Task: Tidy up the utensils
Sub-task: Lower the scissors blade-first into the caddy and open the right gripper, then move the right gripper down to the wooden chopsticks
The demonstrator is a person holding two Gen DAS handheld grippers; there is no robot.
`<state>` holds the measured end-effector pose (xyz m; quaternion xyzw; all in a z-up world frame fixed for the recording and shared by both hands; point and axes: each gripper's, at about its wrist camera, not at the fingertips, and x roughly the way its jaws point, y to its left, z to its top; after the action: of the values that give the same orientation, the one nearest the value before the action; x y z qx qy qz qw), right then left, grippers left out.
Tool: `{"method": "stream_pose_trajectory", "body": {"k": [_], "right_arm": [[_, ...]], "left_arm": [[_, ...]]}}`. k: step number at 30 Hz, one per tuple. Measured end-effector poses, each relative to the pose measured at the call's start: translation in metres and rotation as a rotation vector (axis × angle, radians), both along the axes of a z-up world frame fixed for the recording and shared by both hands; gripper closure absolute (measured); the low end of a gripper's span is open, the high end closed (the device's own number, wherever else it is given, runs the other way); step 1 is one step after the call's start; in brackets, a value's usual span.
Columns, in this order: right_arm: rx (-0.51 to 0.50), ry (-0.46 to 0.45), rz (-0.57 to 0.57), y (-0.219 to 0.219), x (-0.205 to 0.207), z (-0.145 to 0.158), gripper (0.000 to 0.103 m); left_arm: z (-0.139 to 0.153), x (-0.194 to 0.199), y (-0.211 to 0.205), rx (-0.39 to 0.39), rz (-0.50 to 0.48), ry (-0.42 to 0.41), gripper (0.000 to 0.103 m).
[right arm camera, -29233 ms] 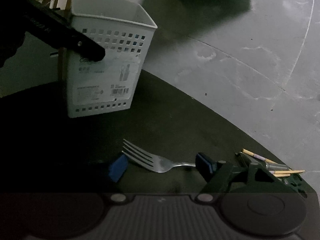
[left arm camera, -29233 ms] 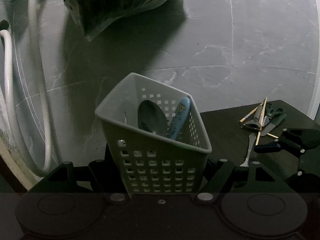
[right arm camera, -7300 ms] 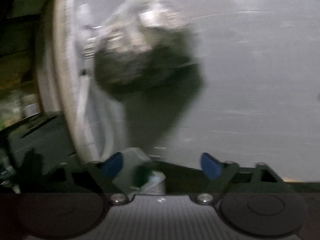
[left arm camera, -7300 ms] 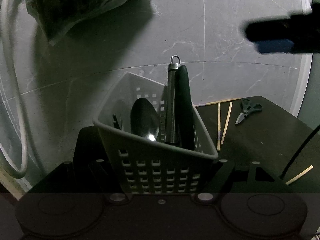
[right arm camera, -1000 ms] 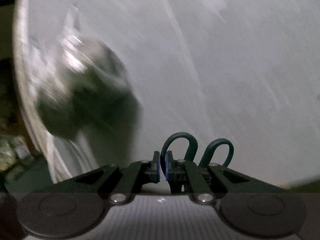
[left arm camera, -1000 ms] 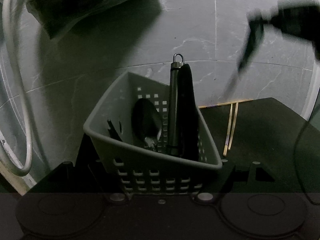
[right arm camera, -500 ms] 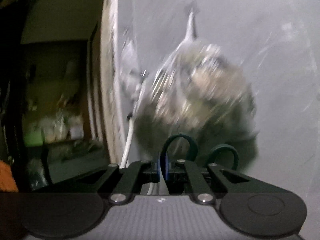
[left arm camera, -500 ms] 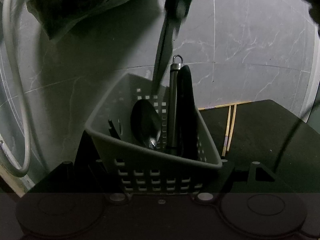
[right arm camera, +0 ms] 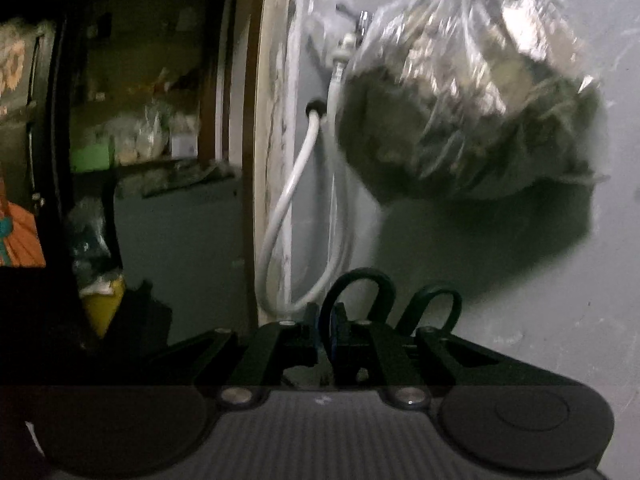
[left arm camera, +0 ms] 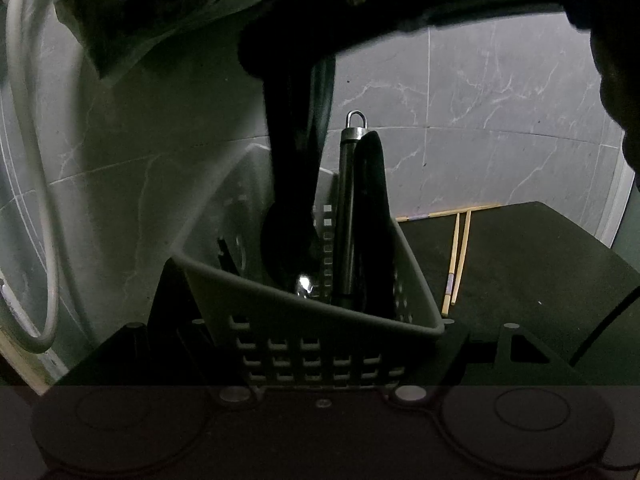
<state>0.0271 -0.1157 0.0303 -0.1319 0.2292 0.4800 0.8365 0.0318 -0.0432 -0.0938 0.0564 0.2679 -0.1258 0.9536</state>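
Note:
My left gripper [left arm camera: 332, 356] is shut on the grey perforated utensil basket [left arm camera: 304, 332] and holds it on the dark table. The basket holds a spoon [left arm camera: 304, 280], a steel-handled tool with a hanging ring [left arm camera: 350, 208] and a dark utensil [left arm camera: 372, 216]. My right gripper [right arm camera: 327, 326] is shut on the dark green scissors [right arm camera: 356, 292]; their handle loops stick up between the fingers. In the left wrist view the scissors [left arm camera: 296, 176] hang point-down from above into the basket's mouth, under the dark right gripper [left arm camera: 400, 12].
Several wooden chopsticks [left arm camera: 458, 256] lie on the dark table [left arm camera: 540, 280] right of the basket. A grey marble-tile wall stands behind. A plastic bag of greens [right arm camera: 472, 92] and white hoses [right arm camera: 288, 208] hang on the wall at the left.
My right gripper has swung the scissors from the right over the basket and lowered their blades into it. The basket and left gripper have stayed put.

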Motion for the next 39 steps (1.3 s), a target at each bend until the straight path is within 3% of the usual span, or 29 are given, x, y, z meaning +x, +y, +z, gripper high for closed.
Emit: {"method": "stream_pose_trajectory", "body": {"k": [1, 4, 10, 14, 16, 20, 24, 29, 33, 35, 39], "right_arm": [[-0.024, 0.027, 0.004, 0.001, 0.002, -0.001, 0.087], [-0.041, 0.053, 0.004, -0.004, 0.002, 0.002, 0.048], [-0.039, 0.071, -0.073, -0.031, 0.01, 0.034, 0.028], [-0.012, 0.045, -0.269, -0.077, 0.007, 0.063, 0.006], [-0.009, 0.029, -0.381, -0.101, -0.001, 0.069, 0.0], [-0.046, 0.068, -0.635, -0.15, -0.024, 0.063, 0.0], [-0.106, 0.188, -0.942, -0.193, -0.059, 0.037, 0.0], [-0.101, 0.542, -1.314, -0.236, -0.107, -0.015, 0.0], [0.056, 0.882, -1.51, -0.261, -0.147, -0.059, 0.0], [0.116, 0.984, -1.578, -0.266, -0.16, -0.079, 0.001], [0.203, 1.08, -1.646, -0.272, -0.173, -0.102, 0.005]], "left_arm": [[0.0, 0.0, 0.0, 0.0, -0.001, 0.0, 0.025], [0.0, 0.0, 0.002, -0.004, -0.003, 0.0, 0.025], [0.0, 0.0, 0.005, -0.015, -0.007, -0.004, 0.025], [-0.002, -0.001, 0.007, -0.02, -0.012, -0.007, 0.025], [-0.002, -0.001, 0.009, -0.027, -0.015, -0.008, 0.025], [-0.001, 0.001, 0.012, -0.028, -0.041, -0.002, 0.025], [0.0, 0.005, 0.015, -0.021, -0.075, 0.004, 0.025], [0.001, 0.006, 0.017, -0.011, -0.119, 0.013, 0.025], [0.002, 0.01, 0.018, -0.007, -0.142, 0.016, 0.025], [0.002, 0.011, 0.018, -0.007, -0.15, 0.016, 0.025], [0.003, 0.011, 0.021, -0.002, -0.165, 0.014, 0.025]]}}
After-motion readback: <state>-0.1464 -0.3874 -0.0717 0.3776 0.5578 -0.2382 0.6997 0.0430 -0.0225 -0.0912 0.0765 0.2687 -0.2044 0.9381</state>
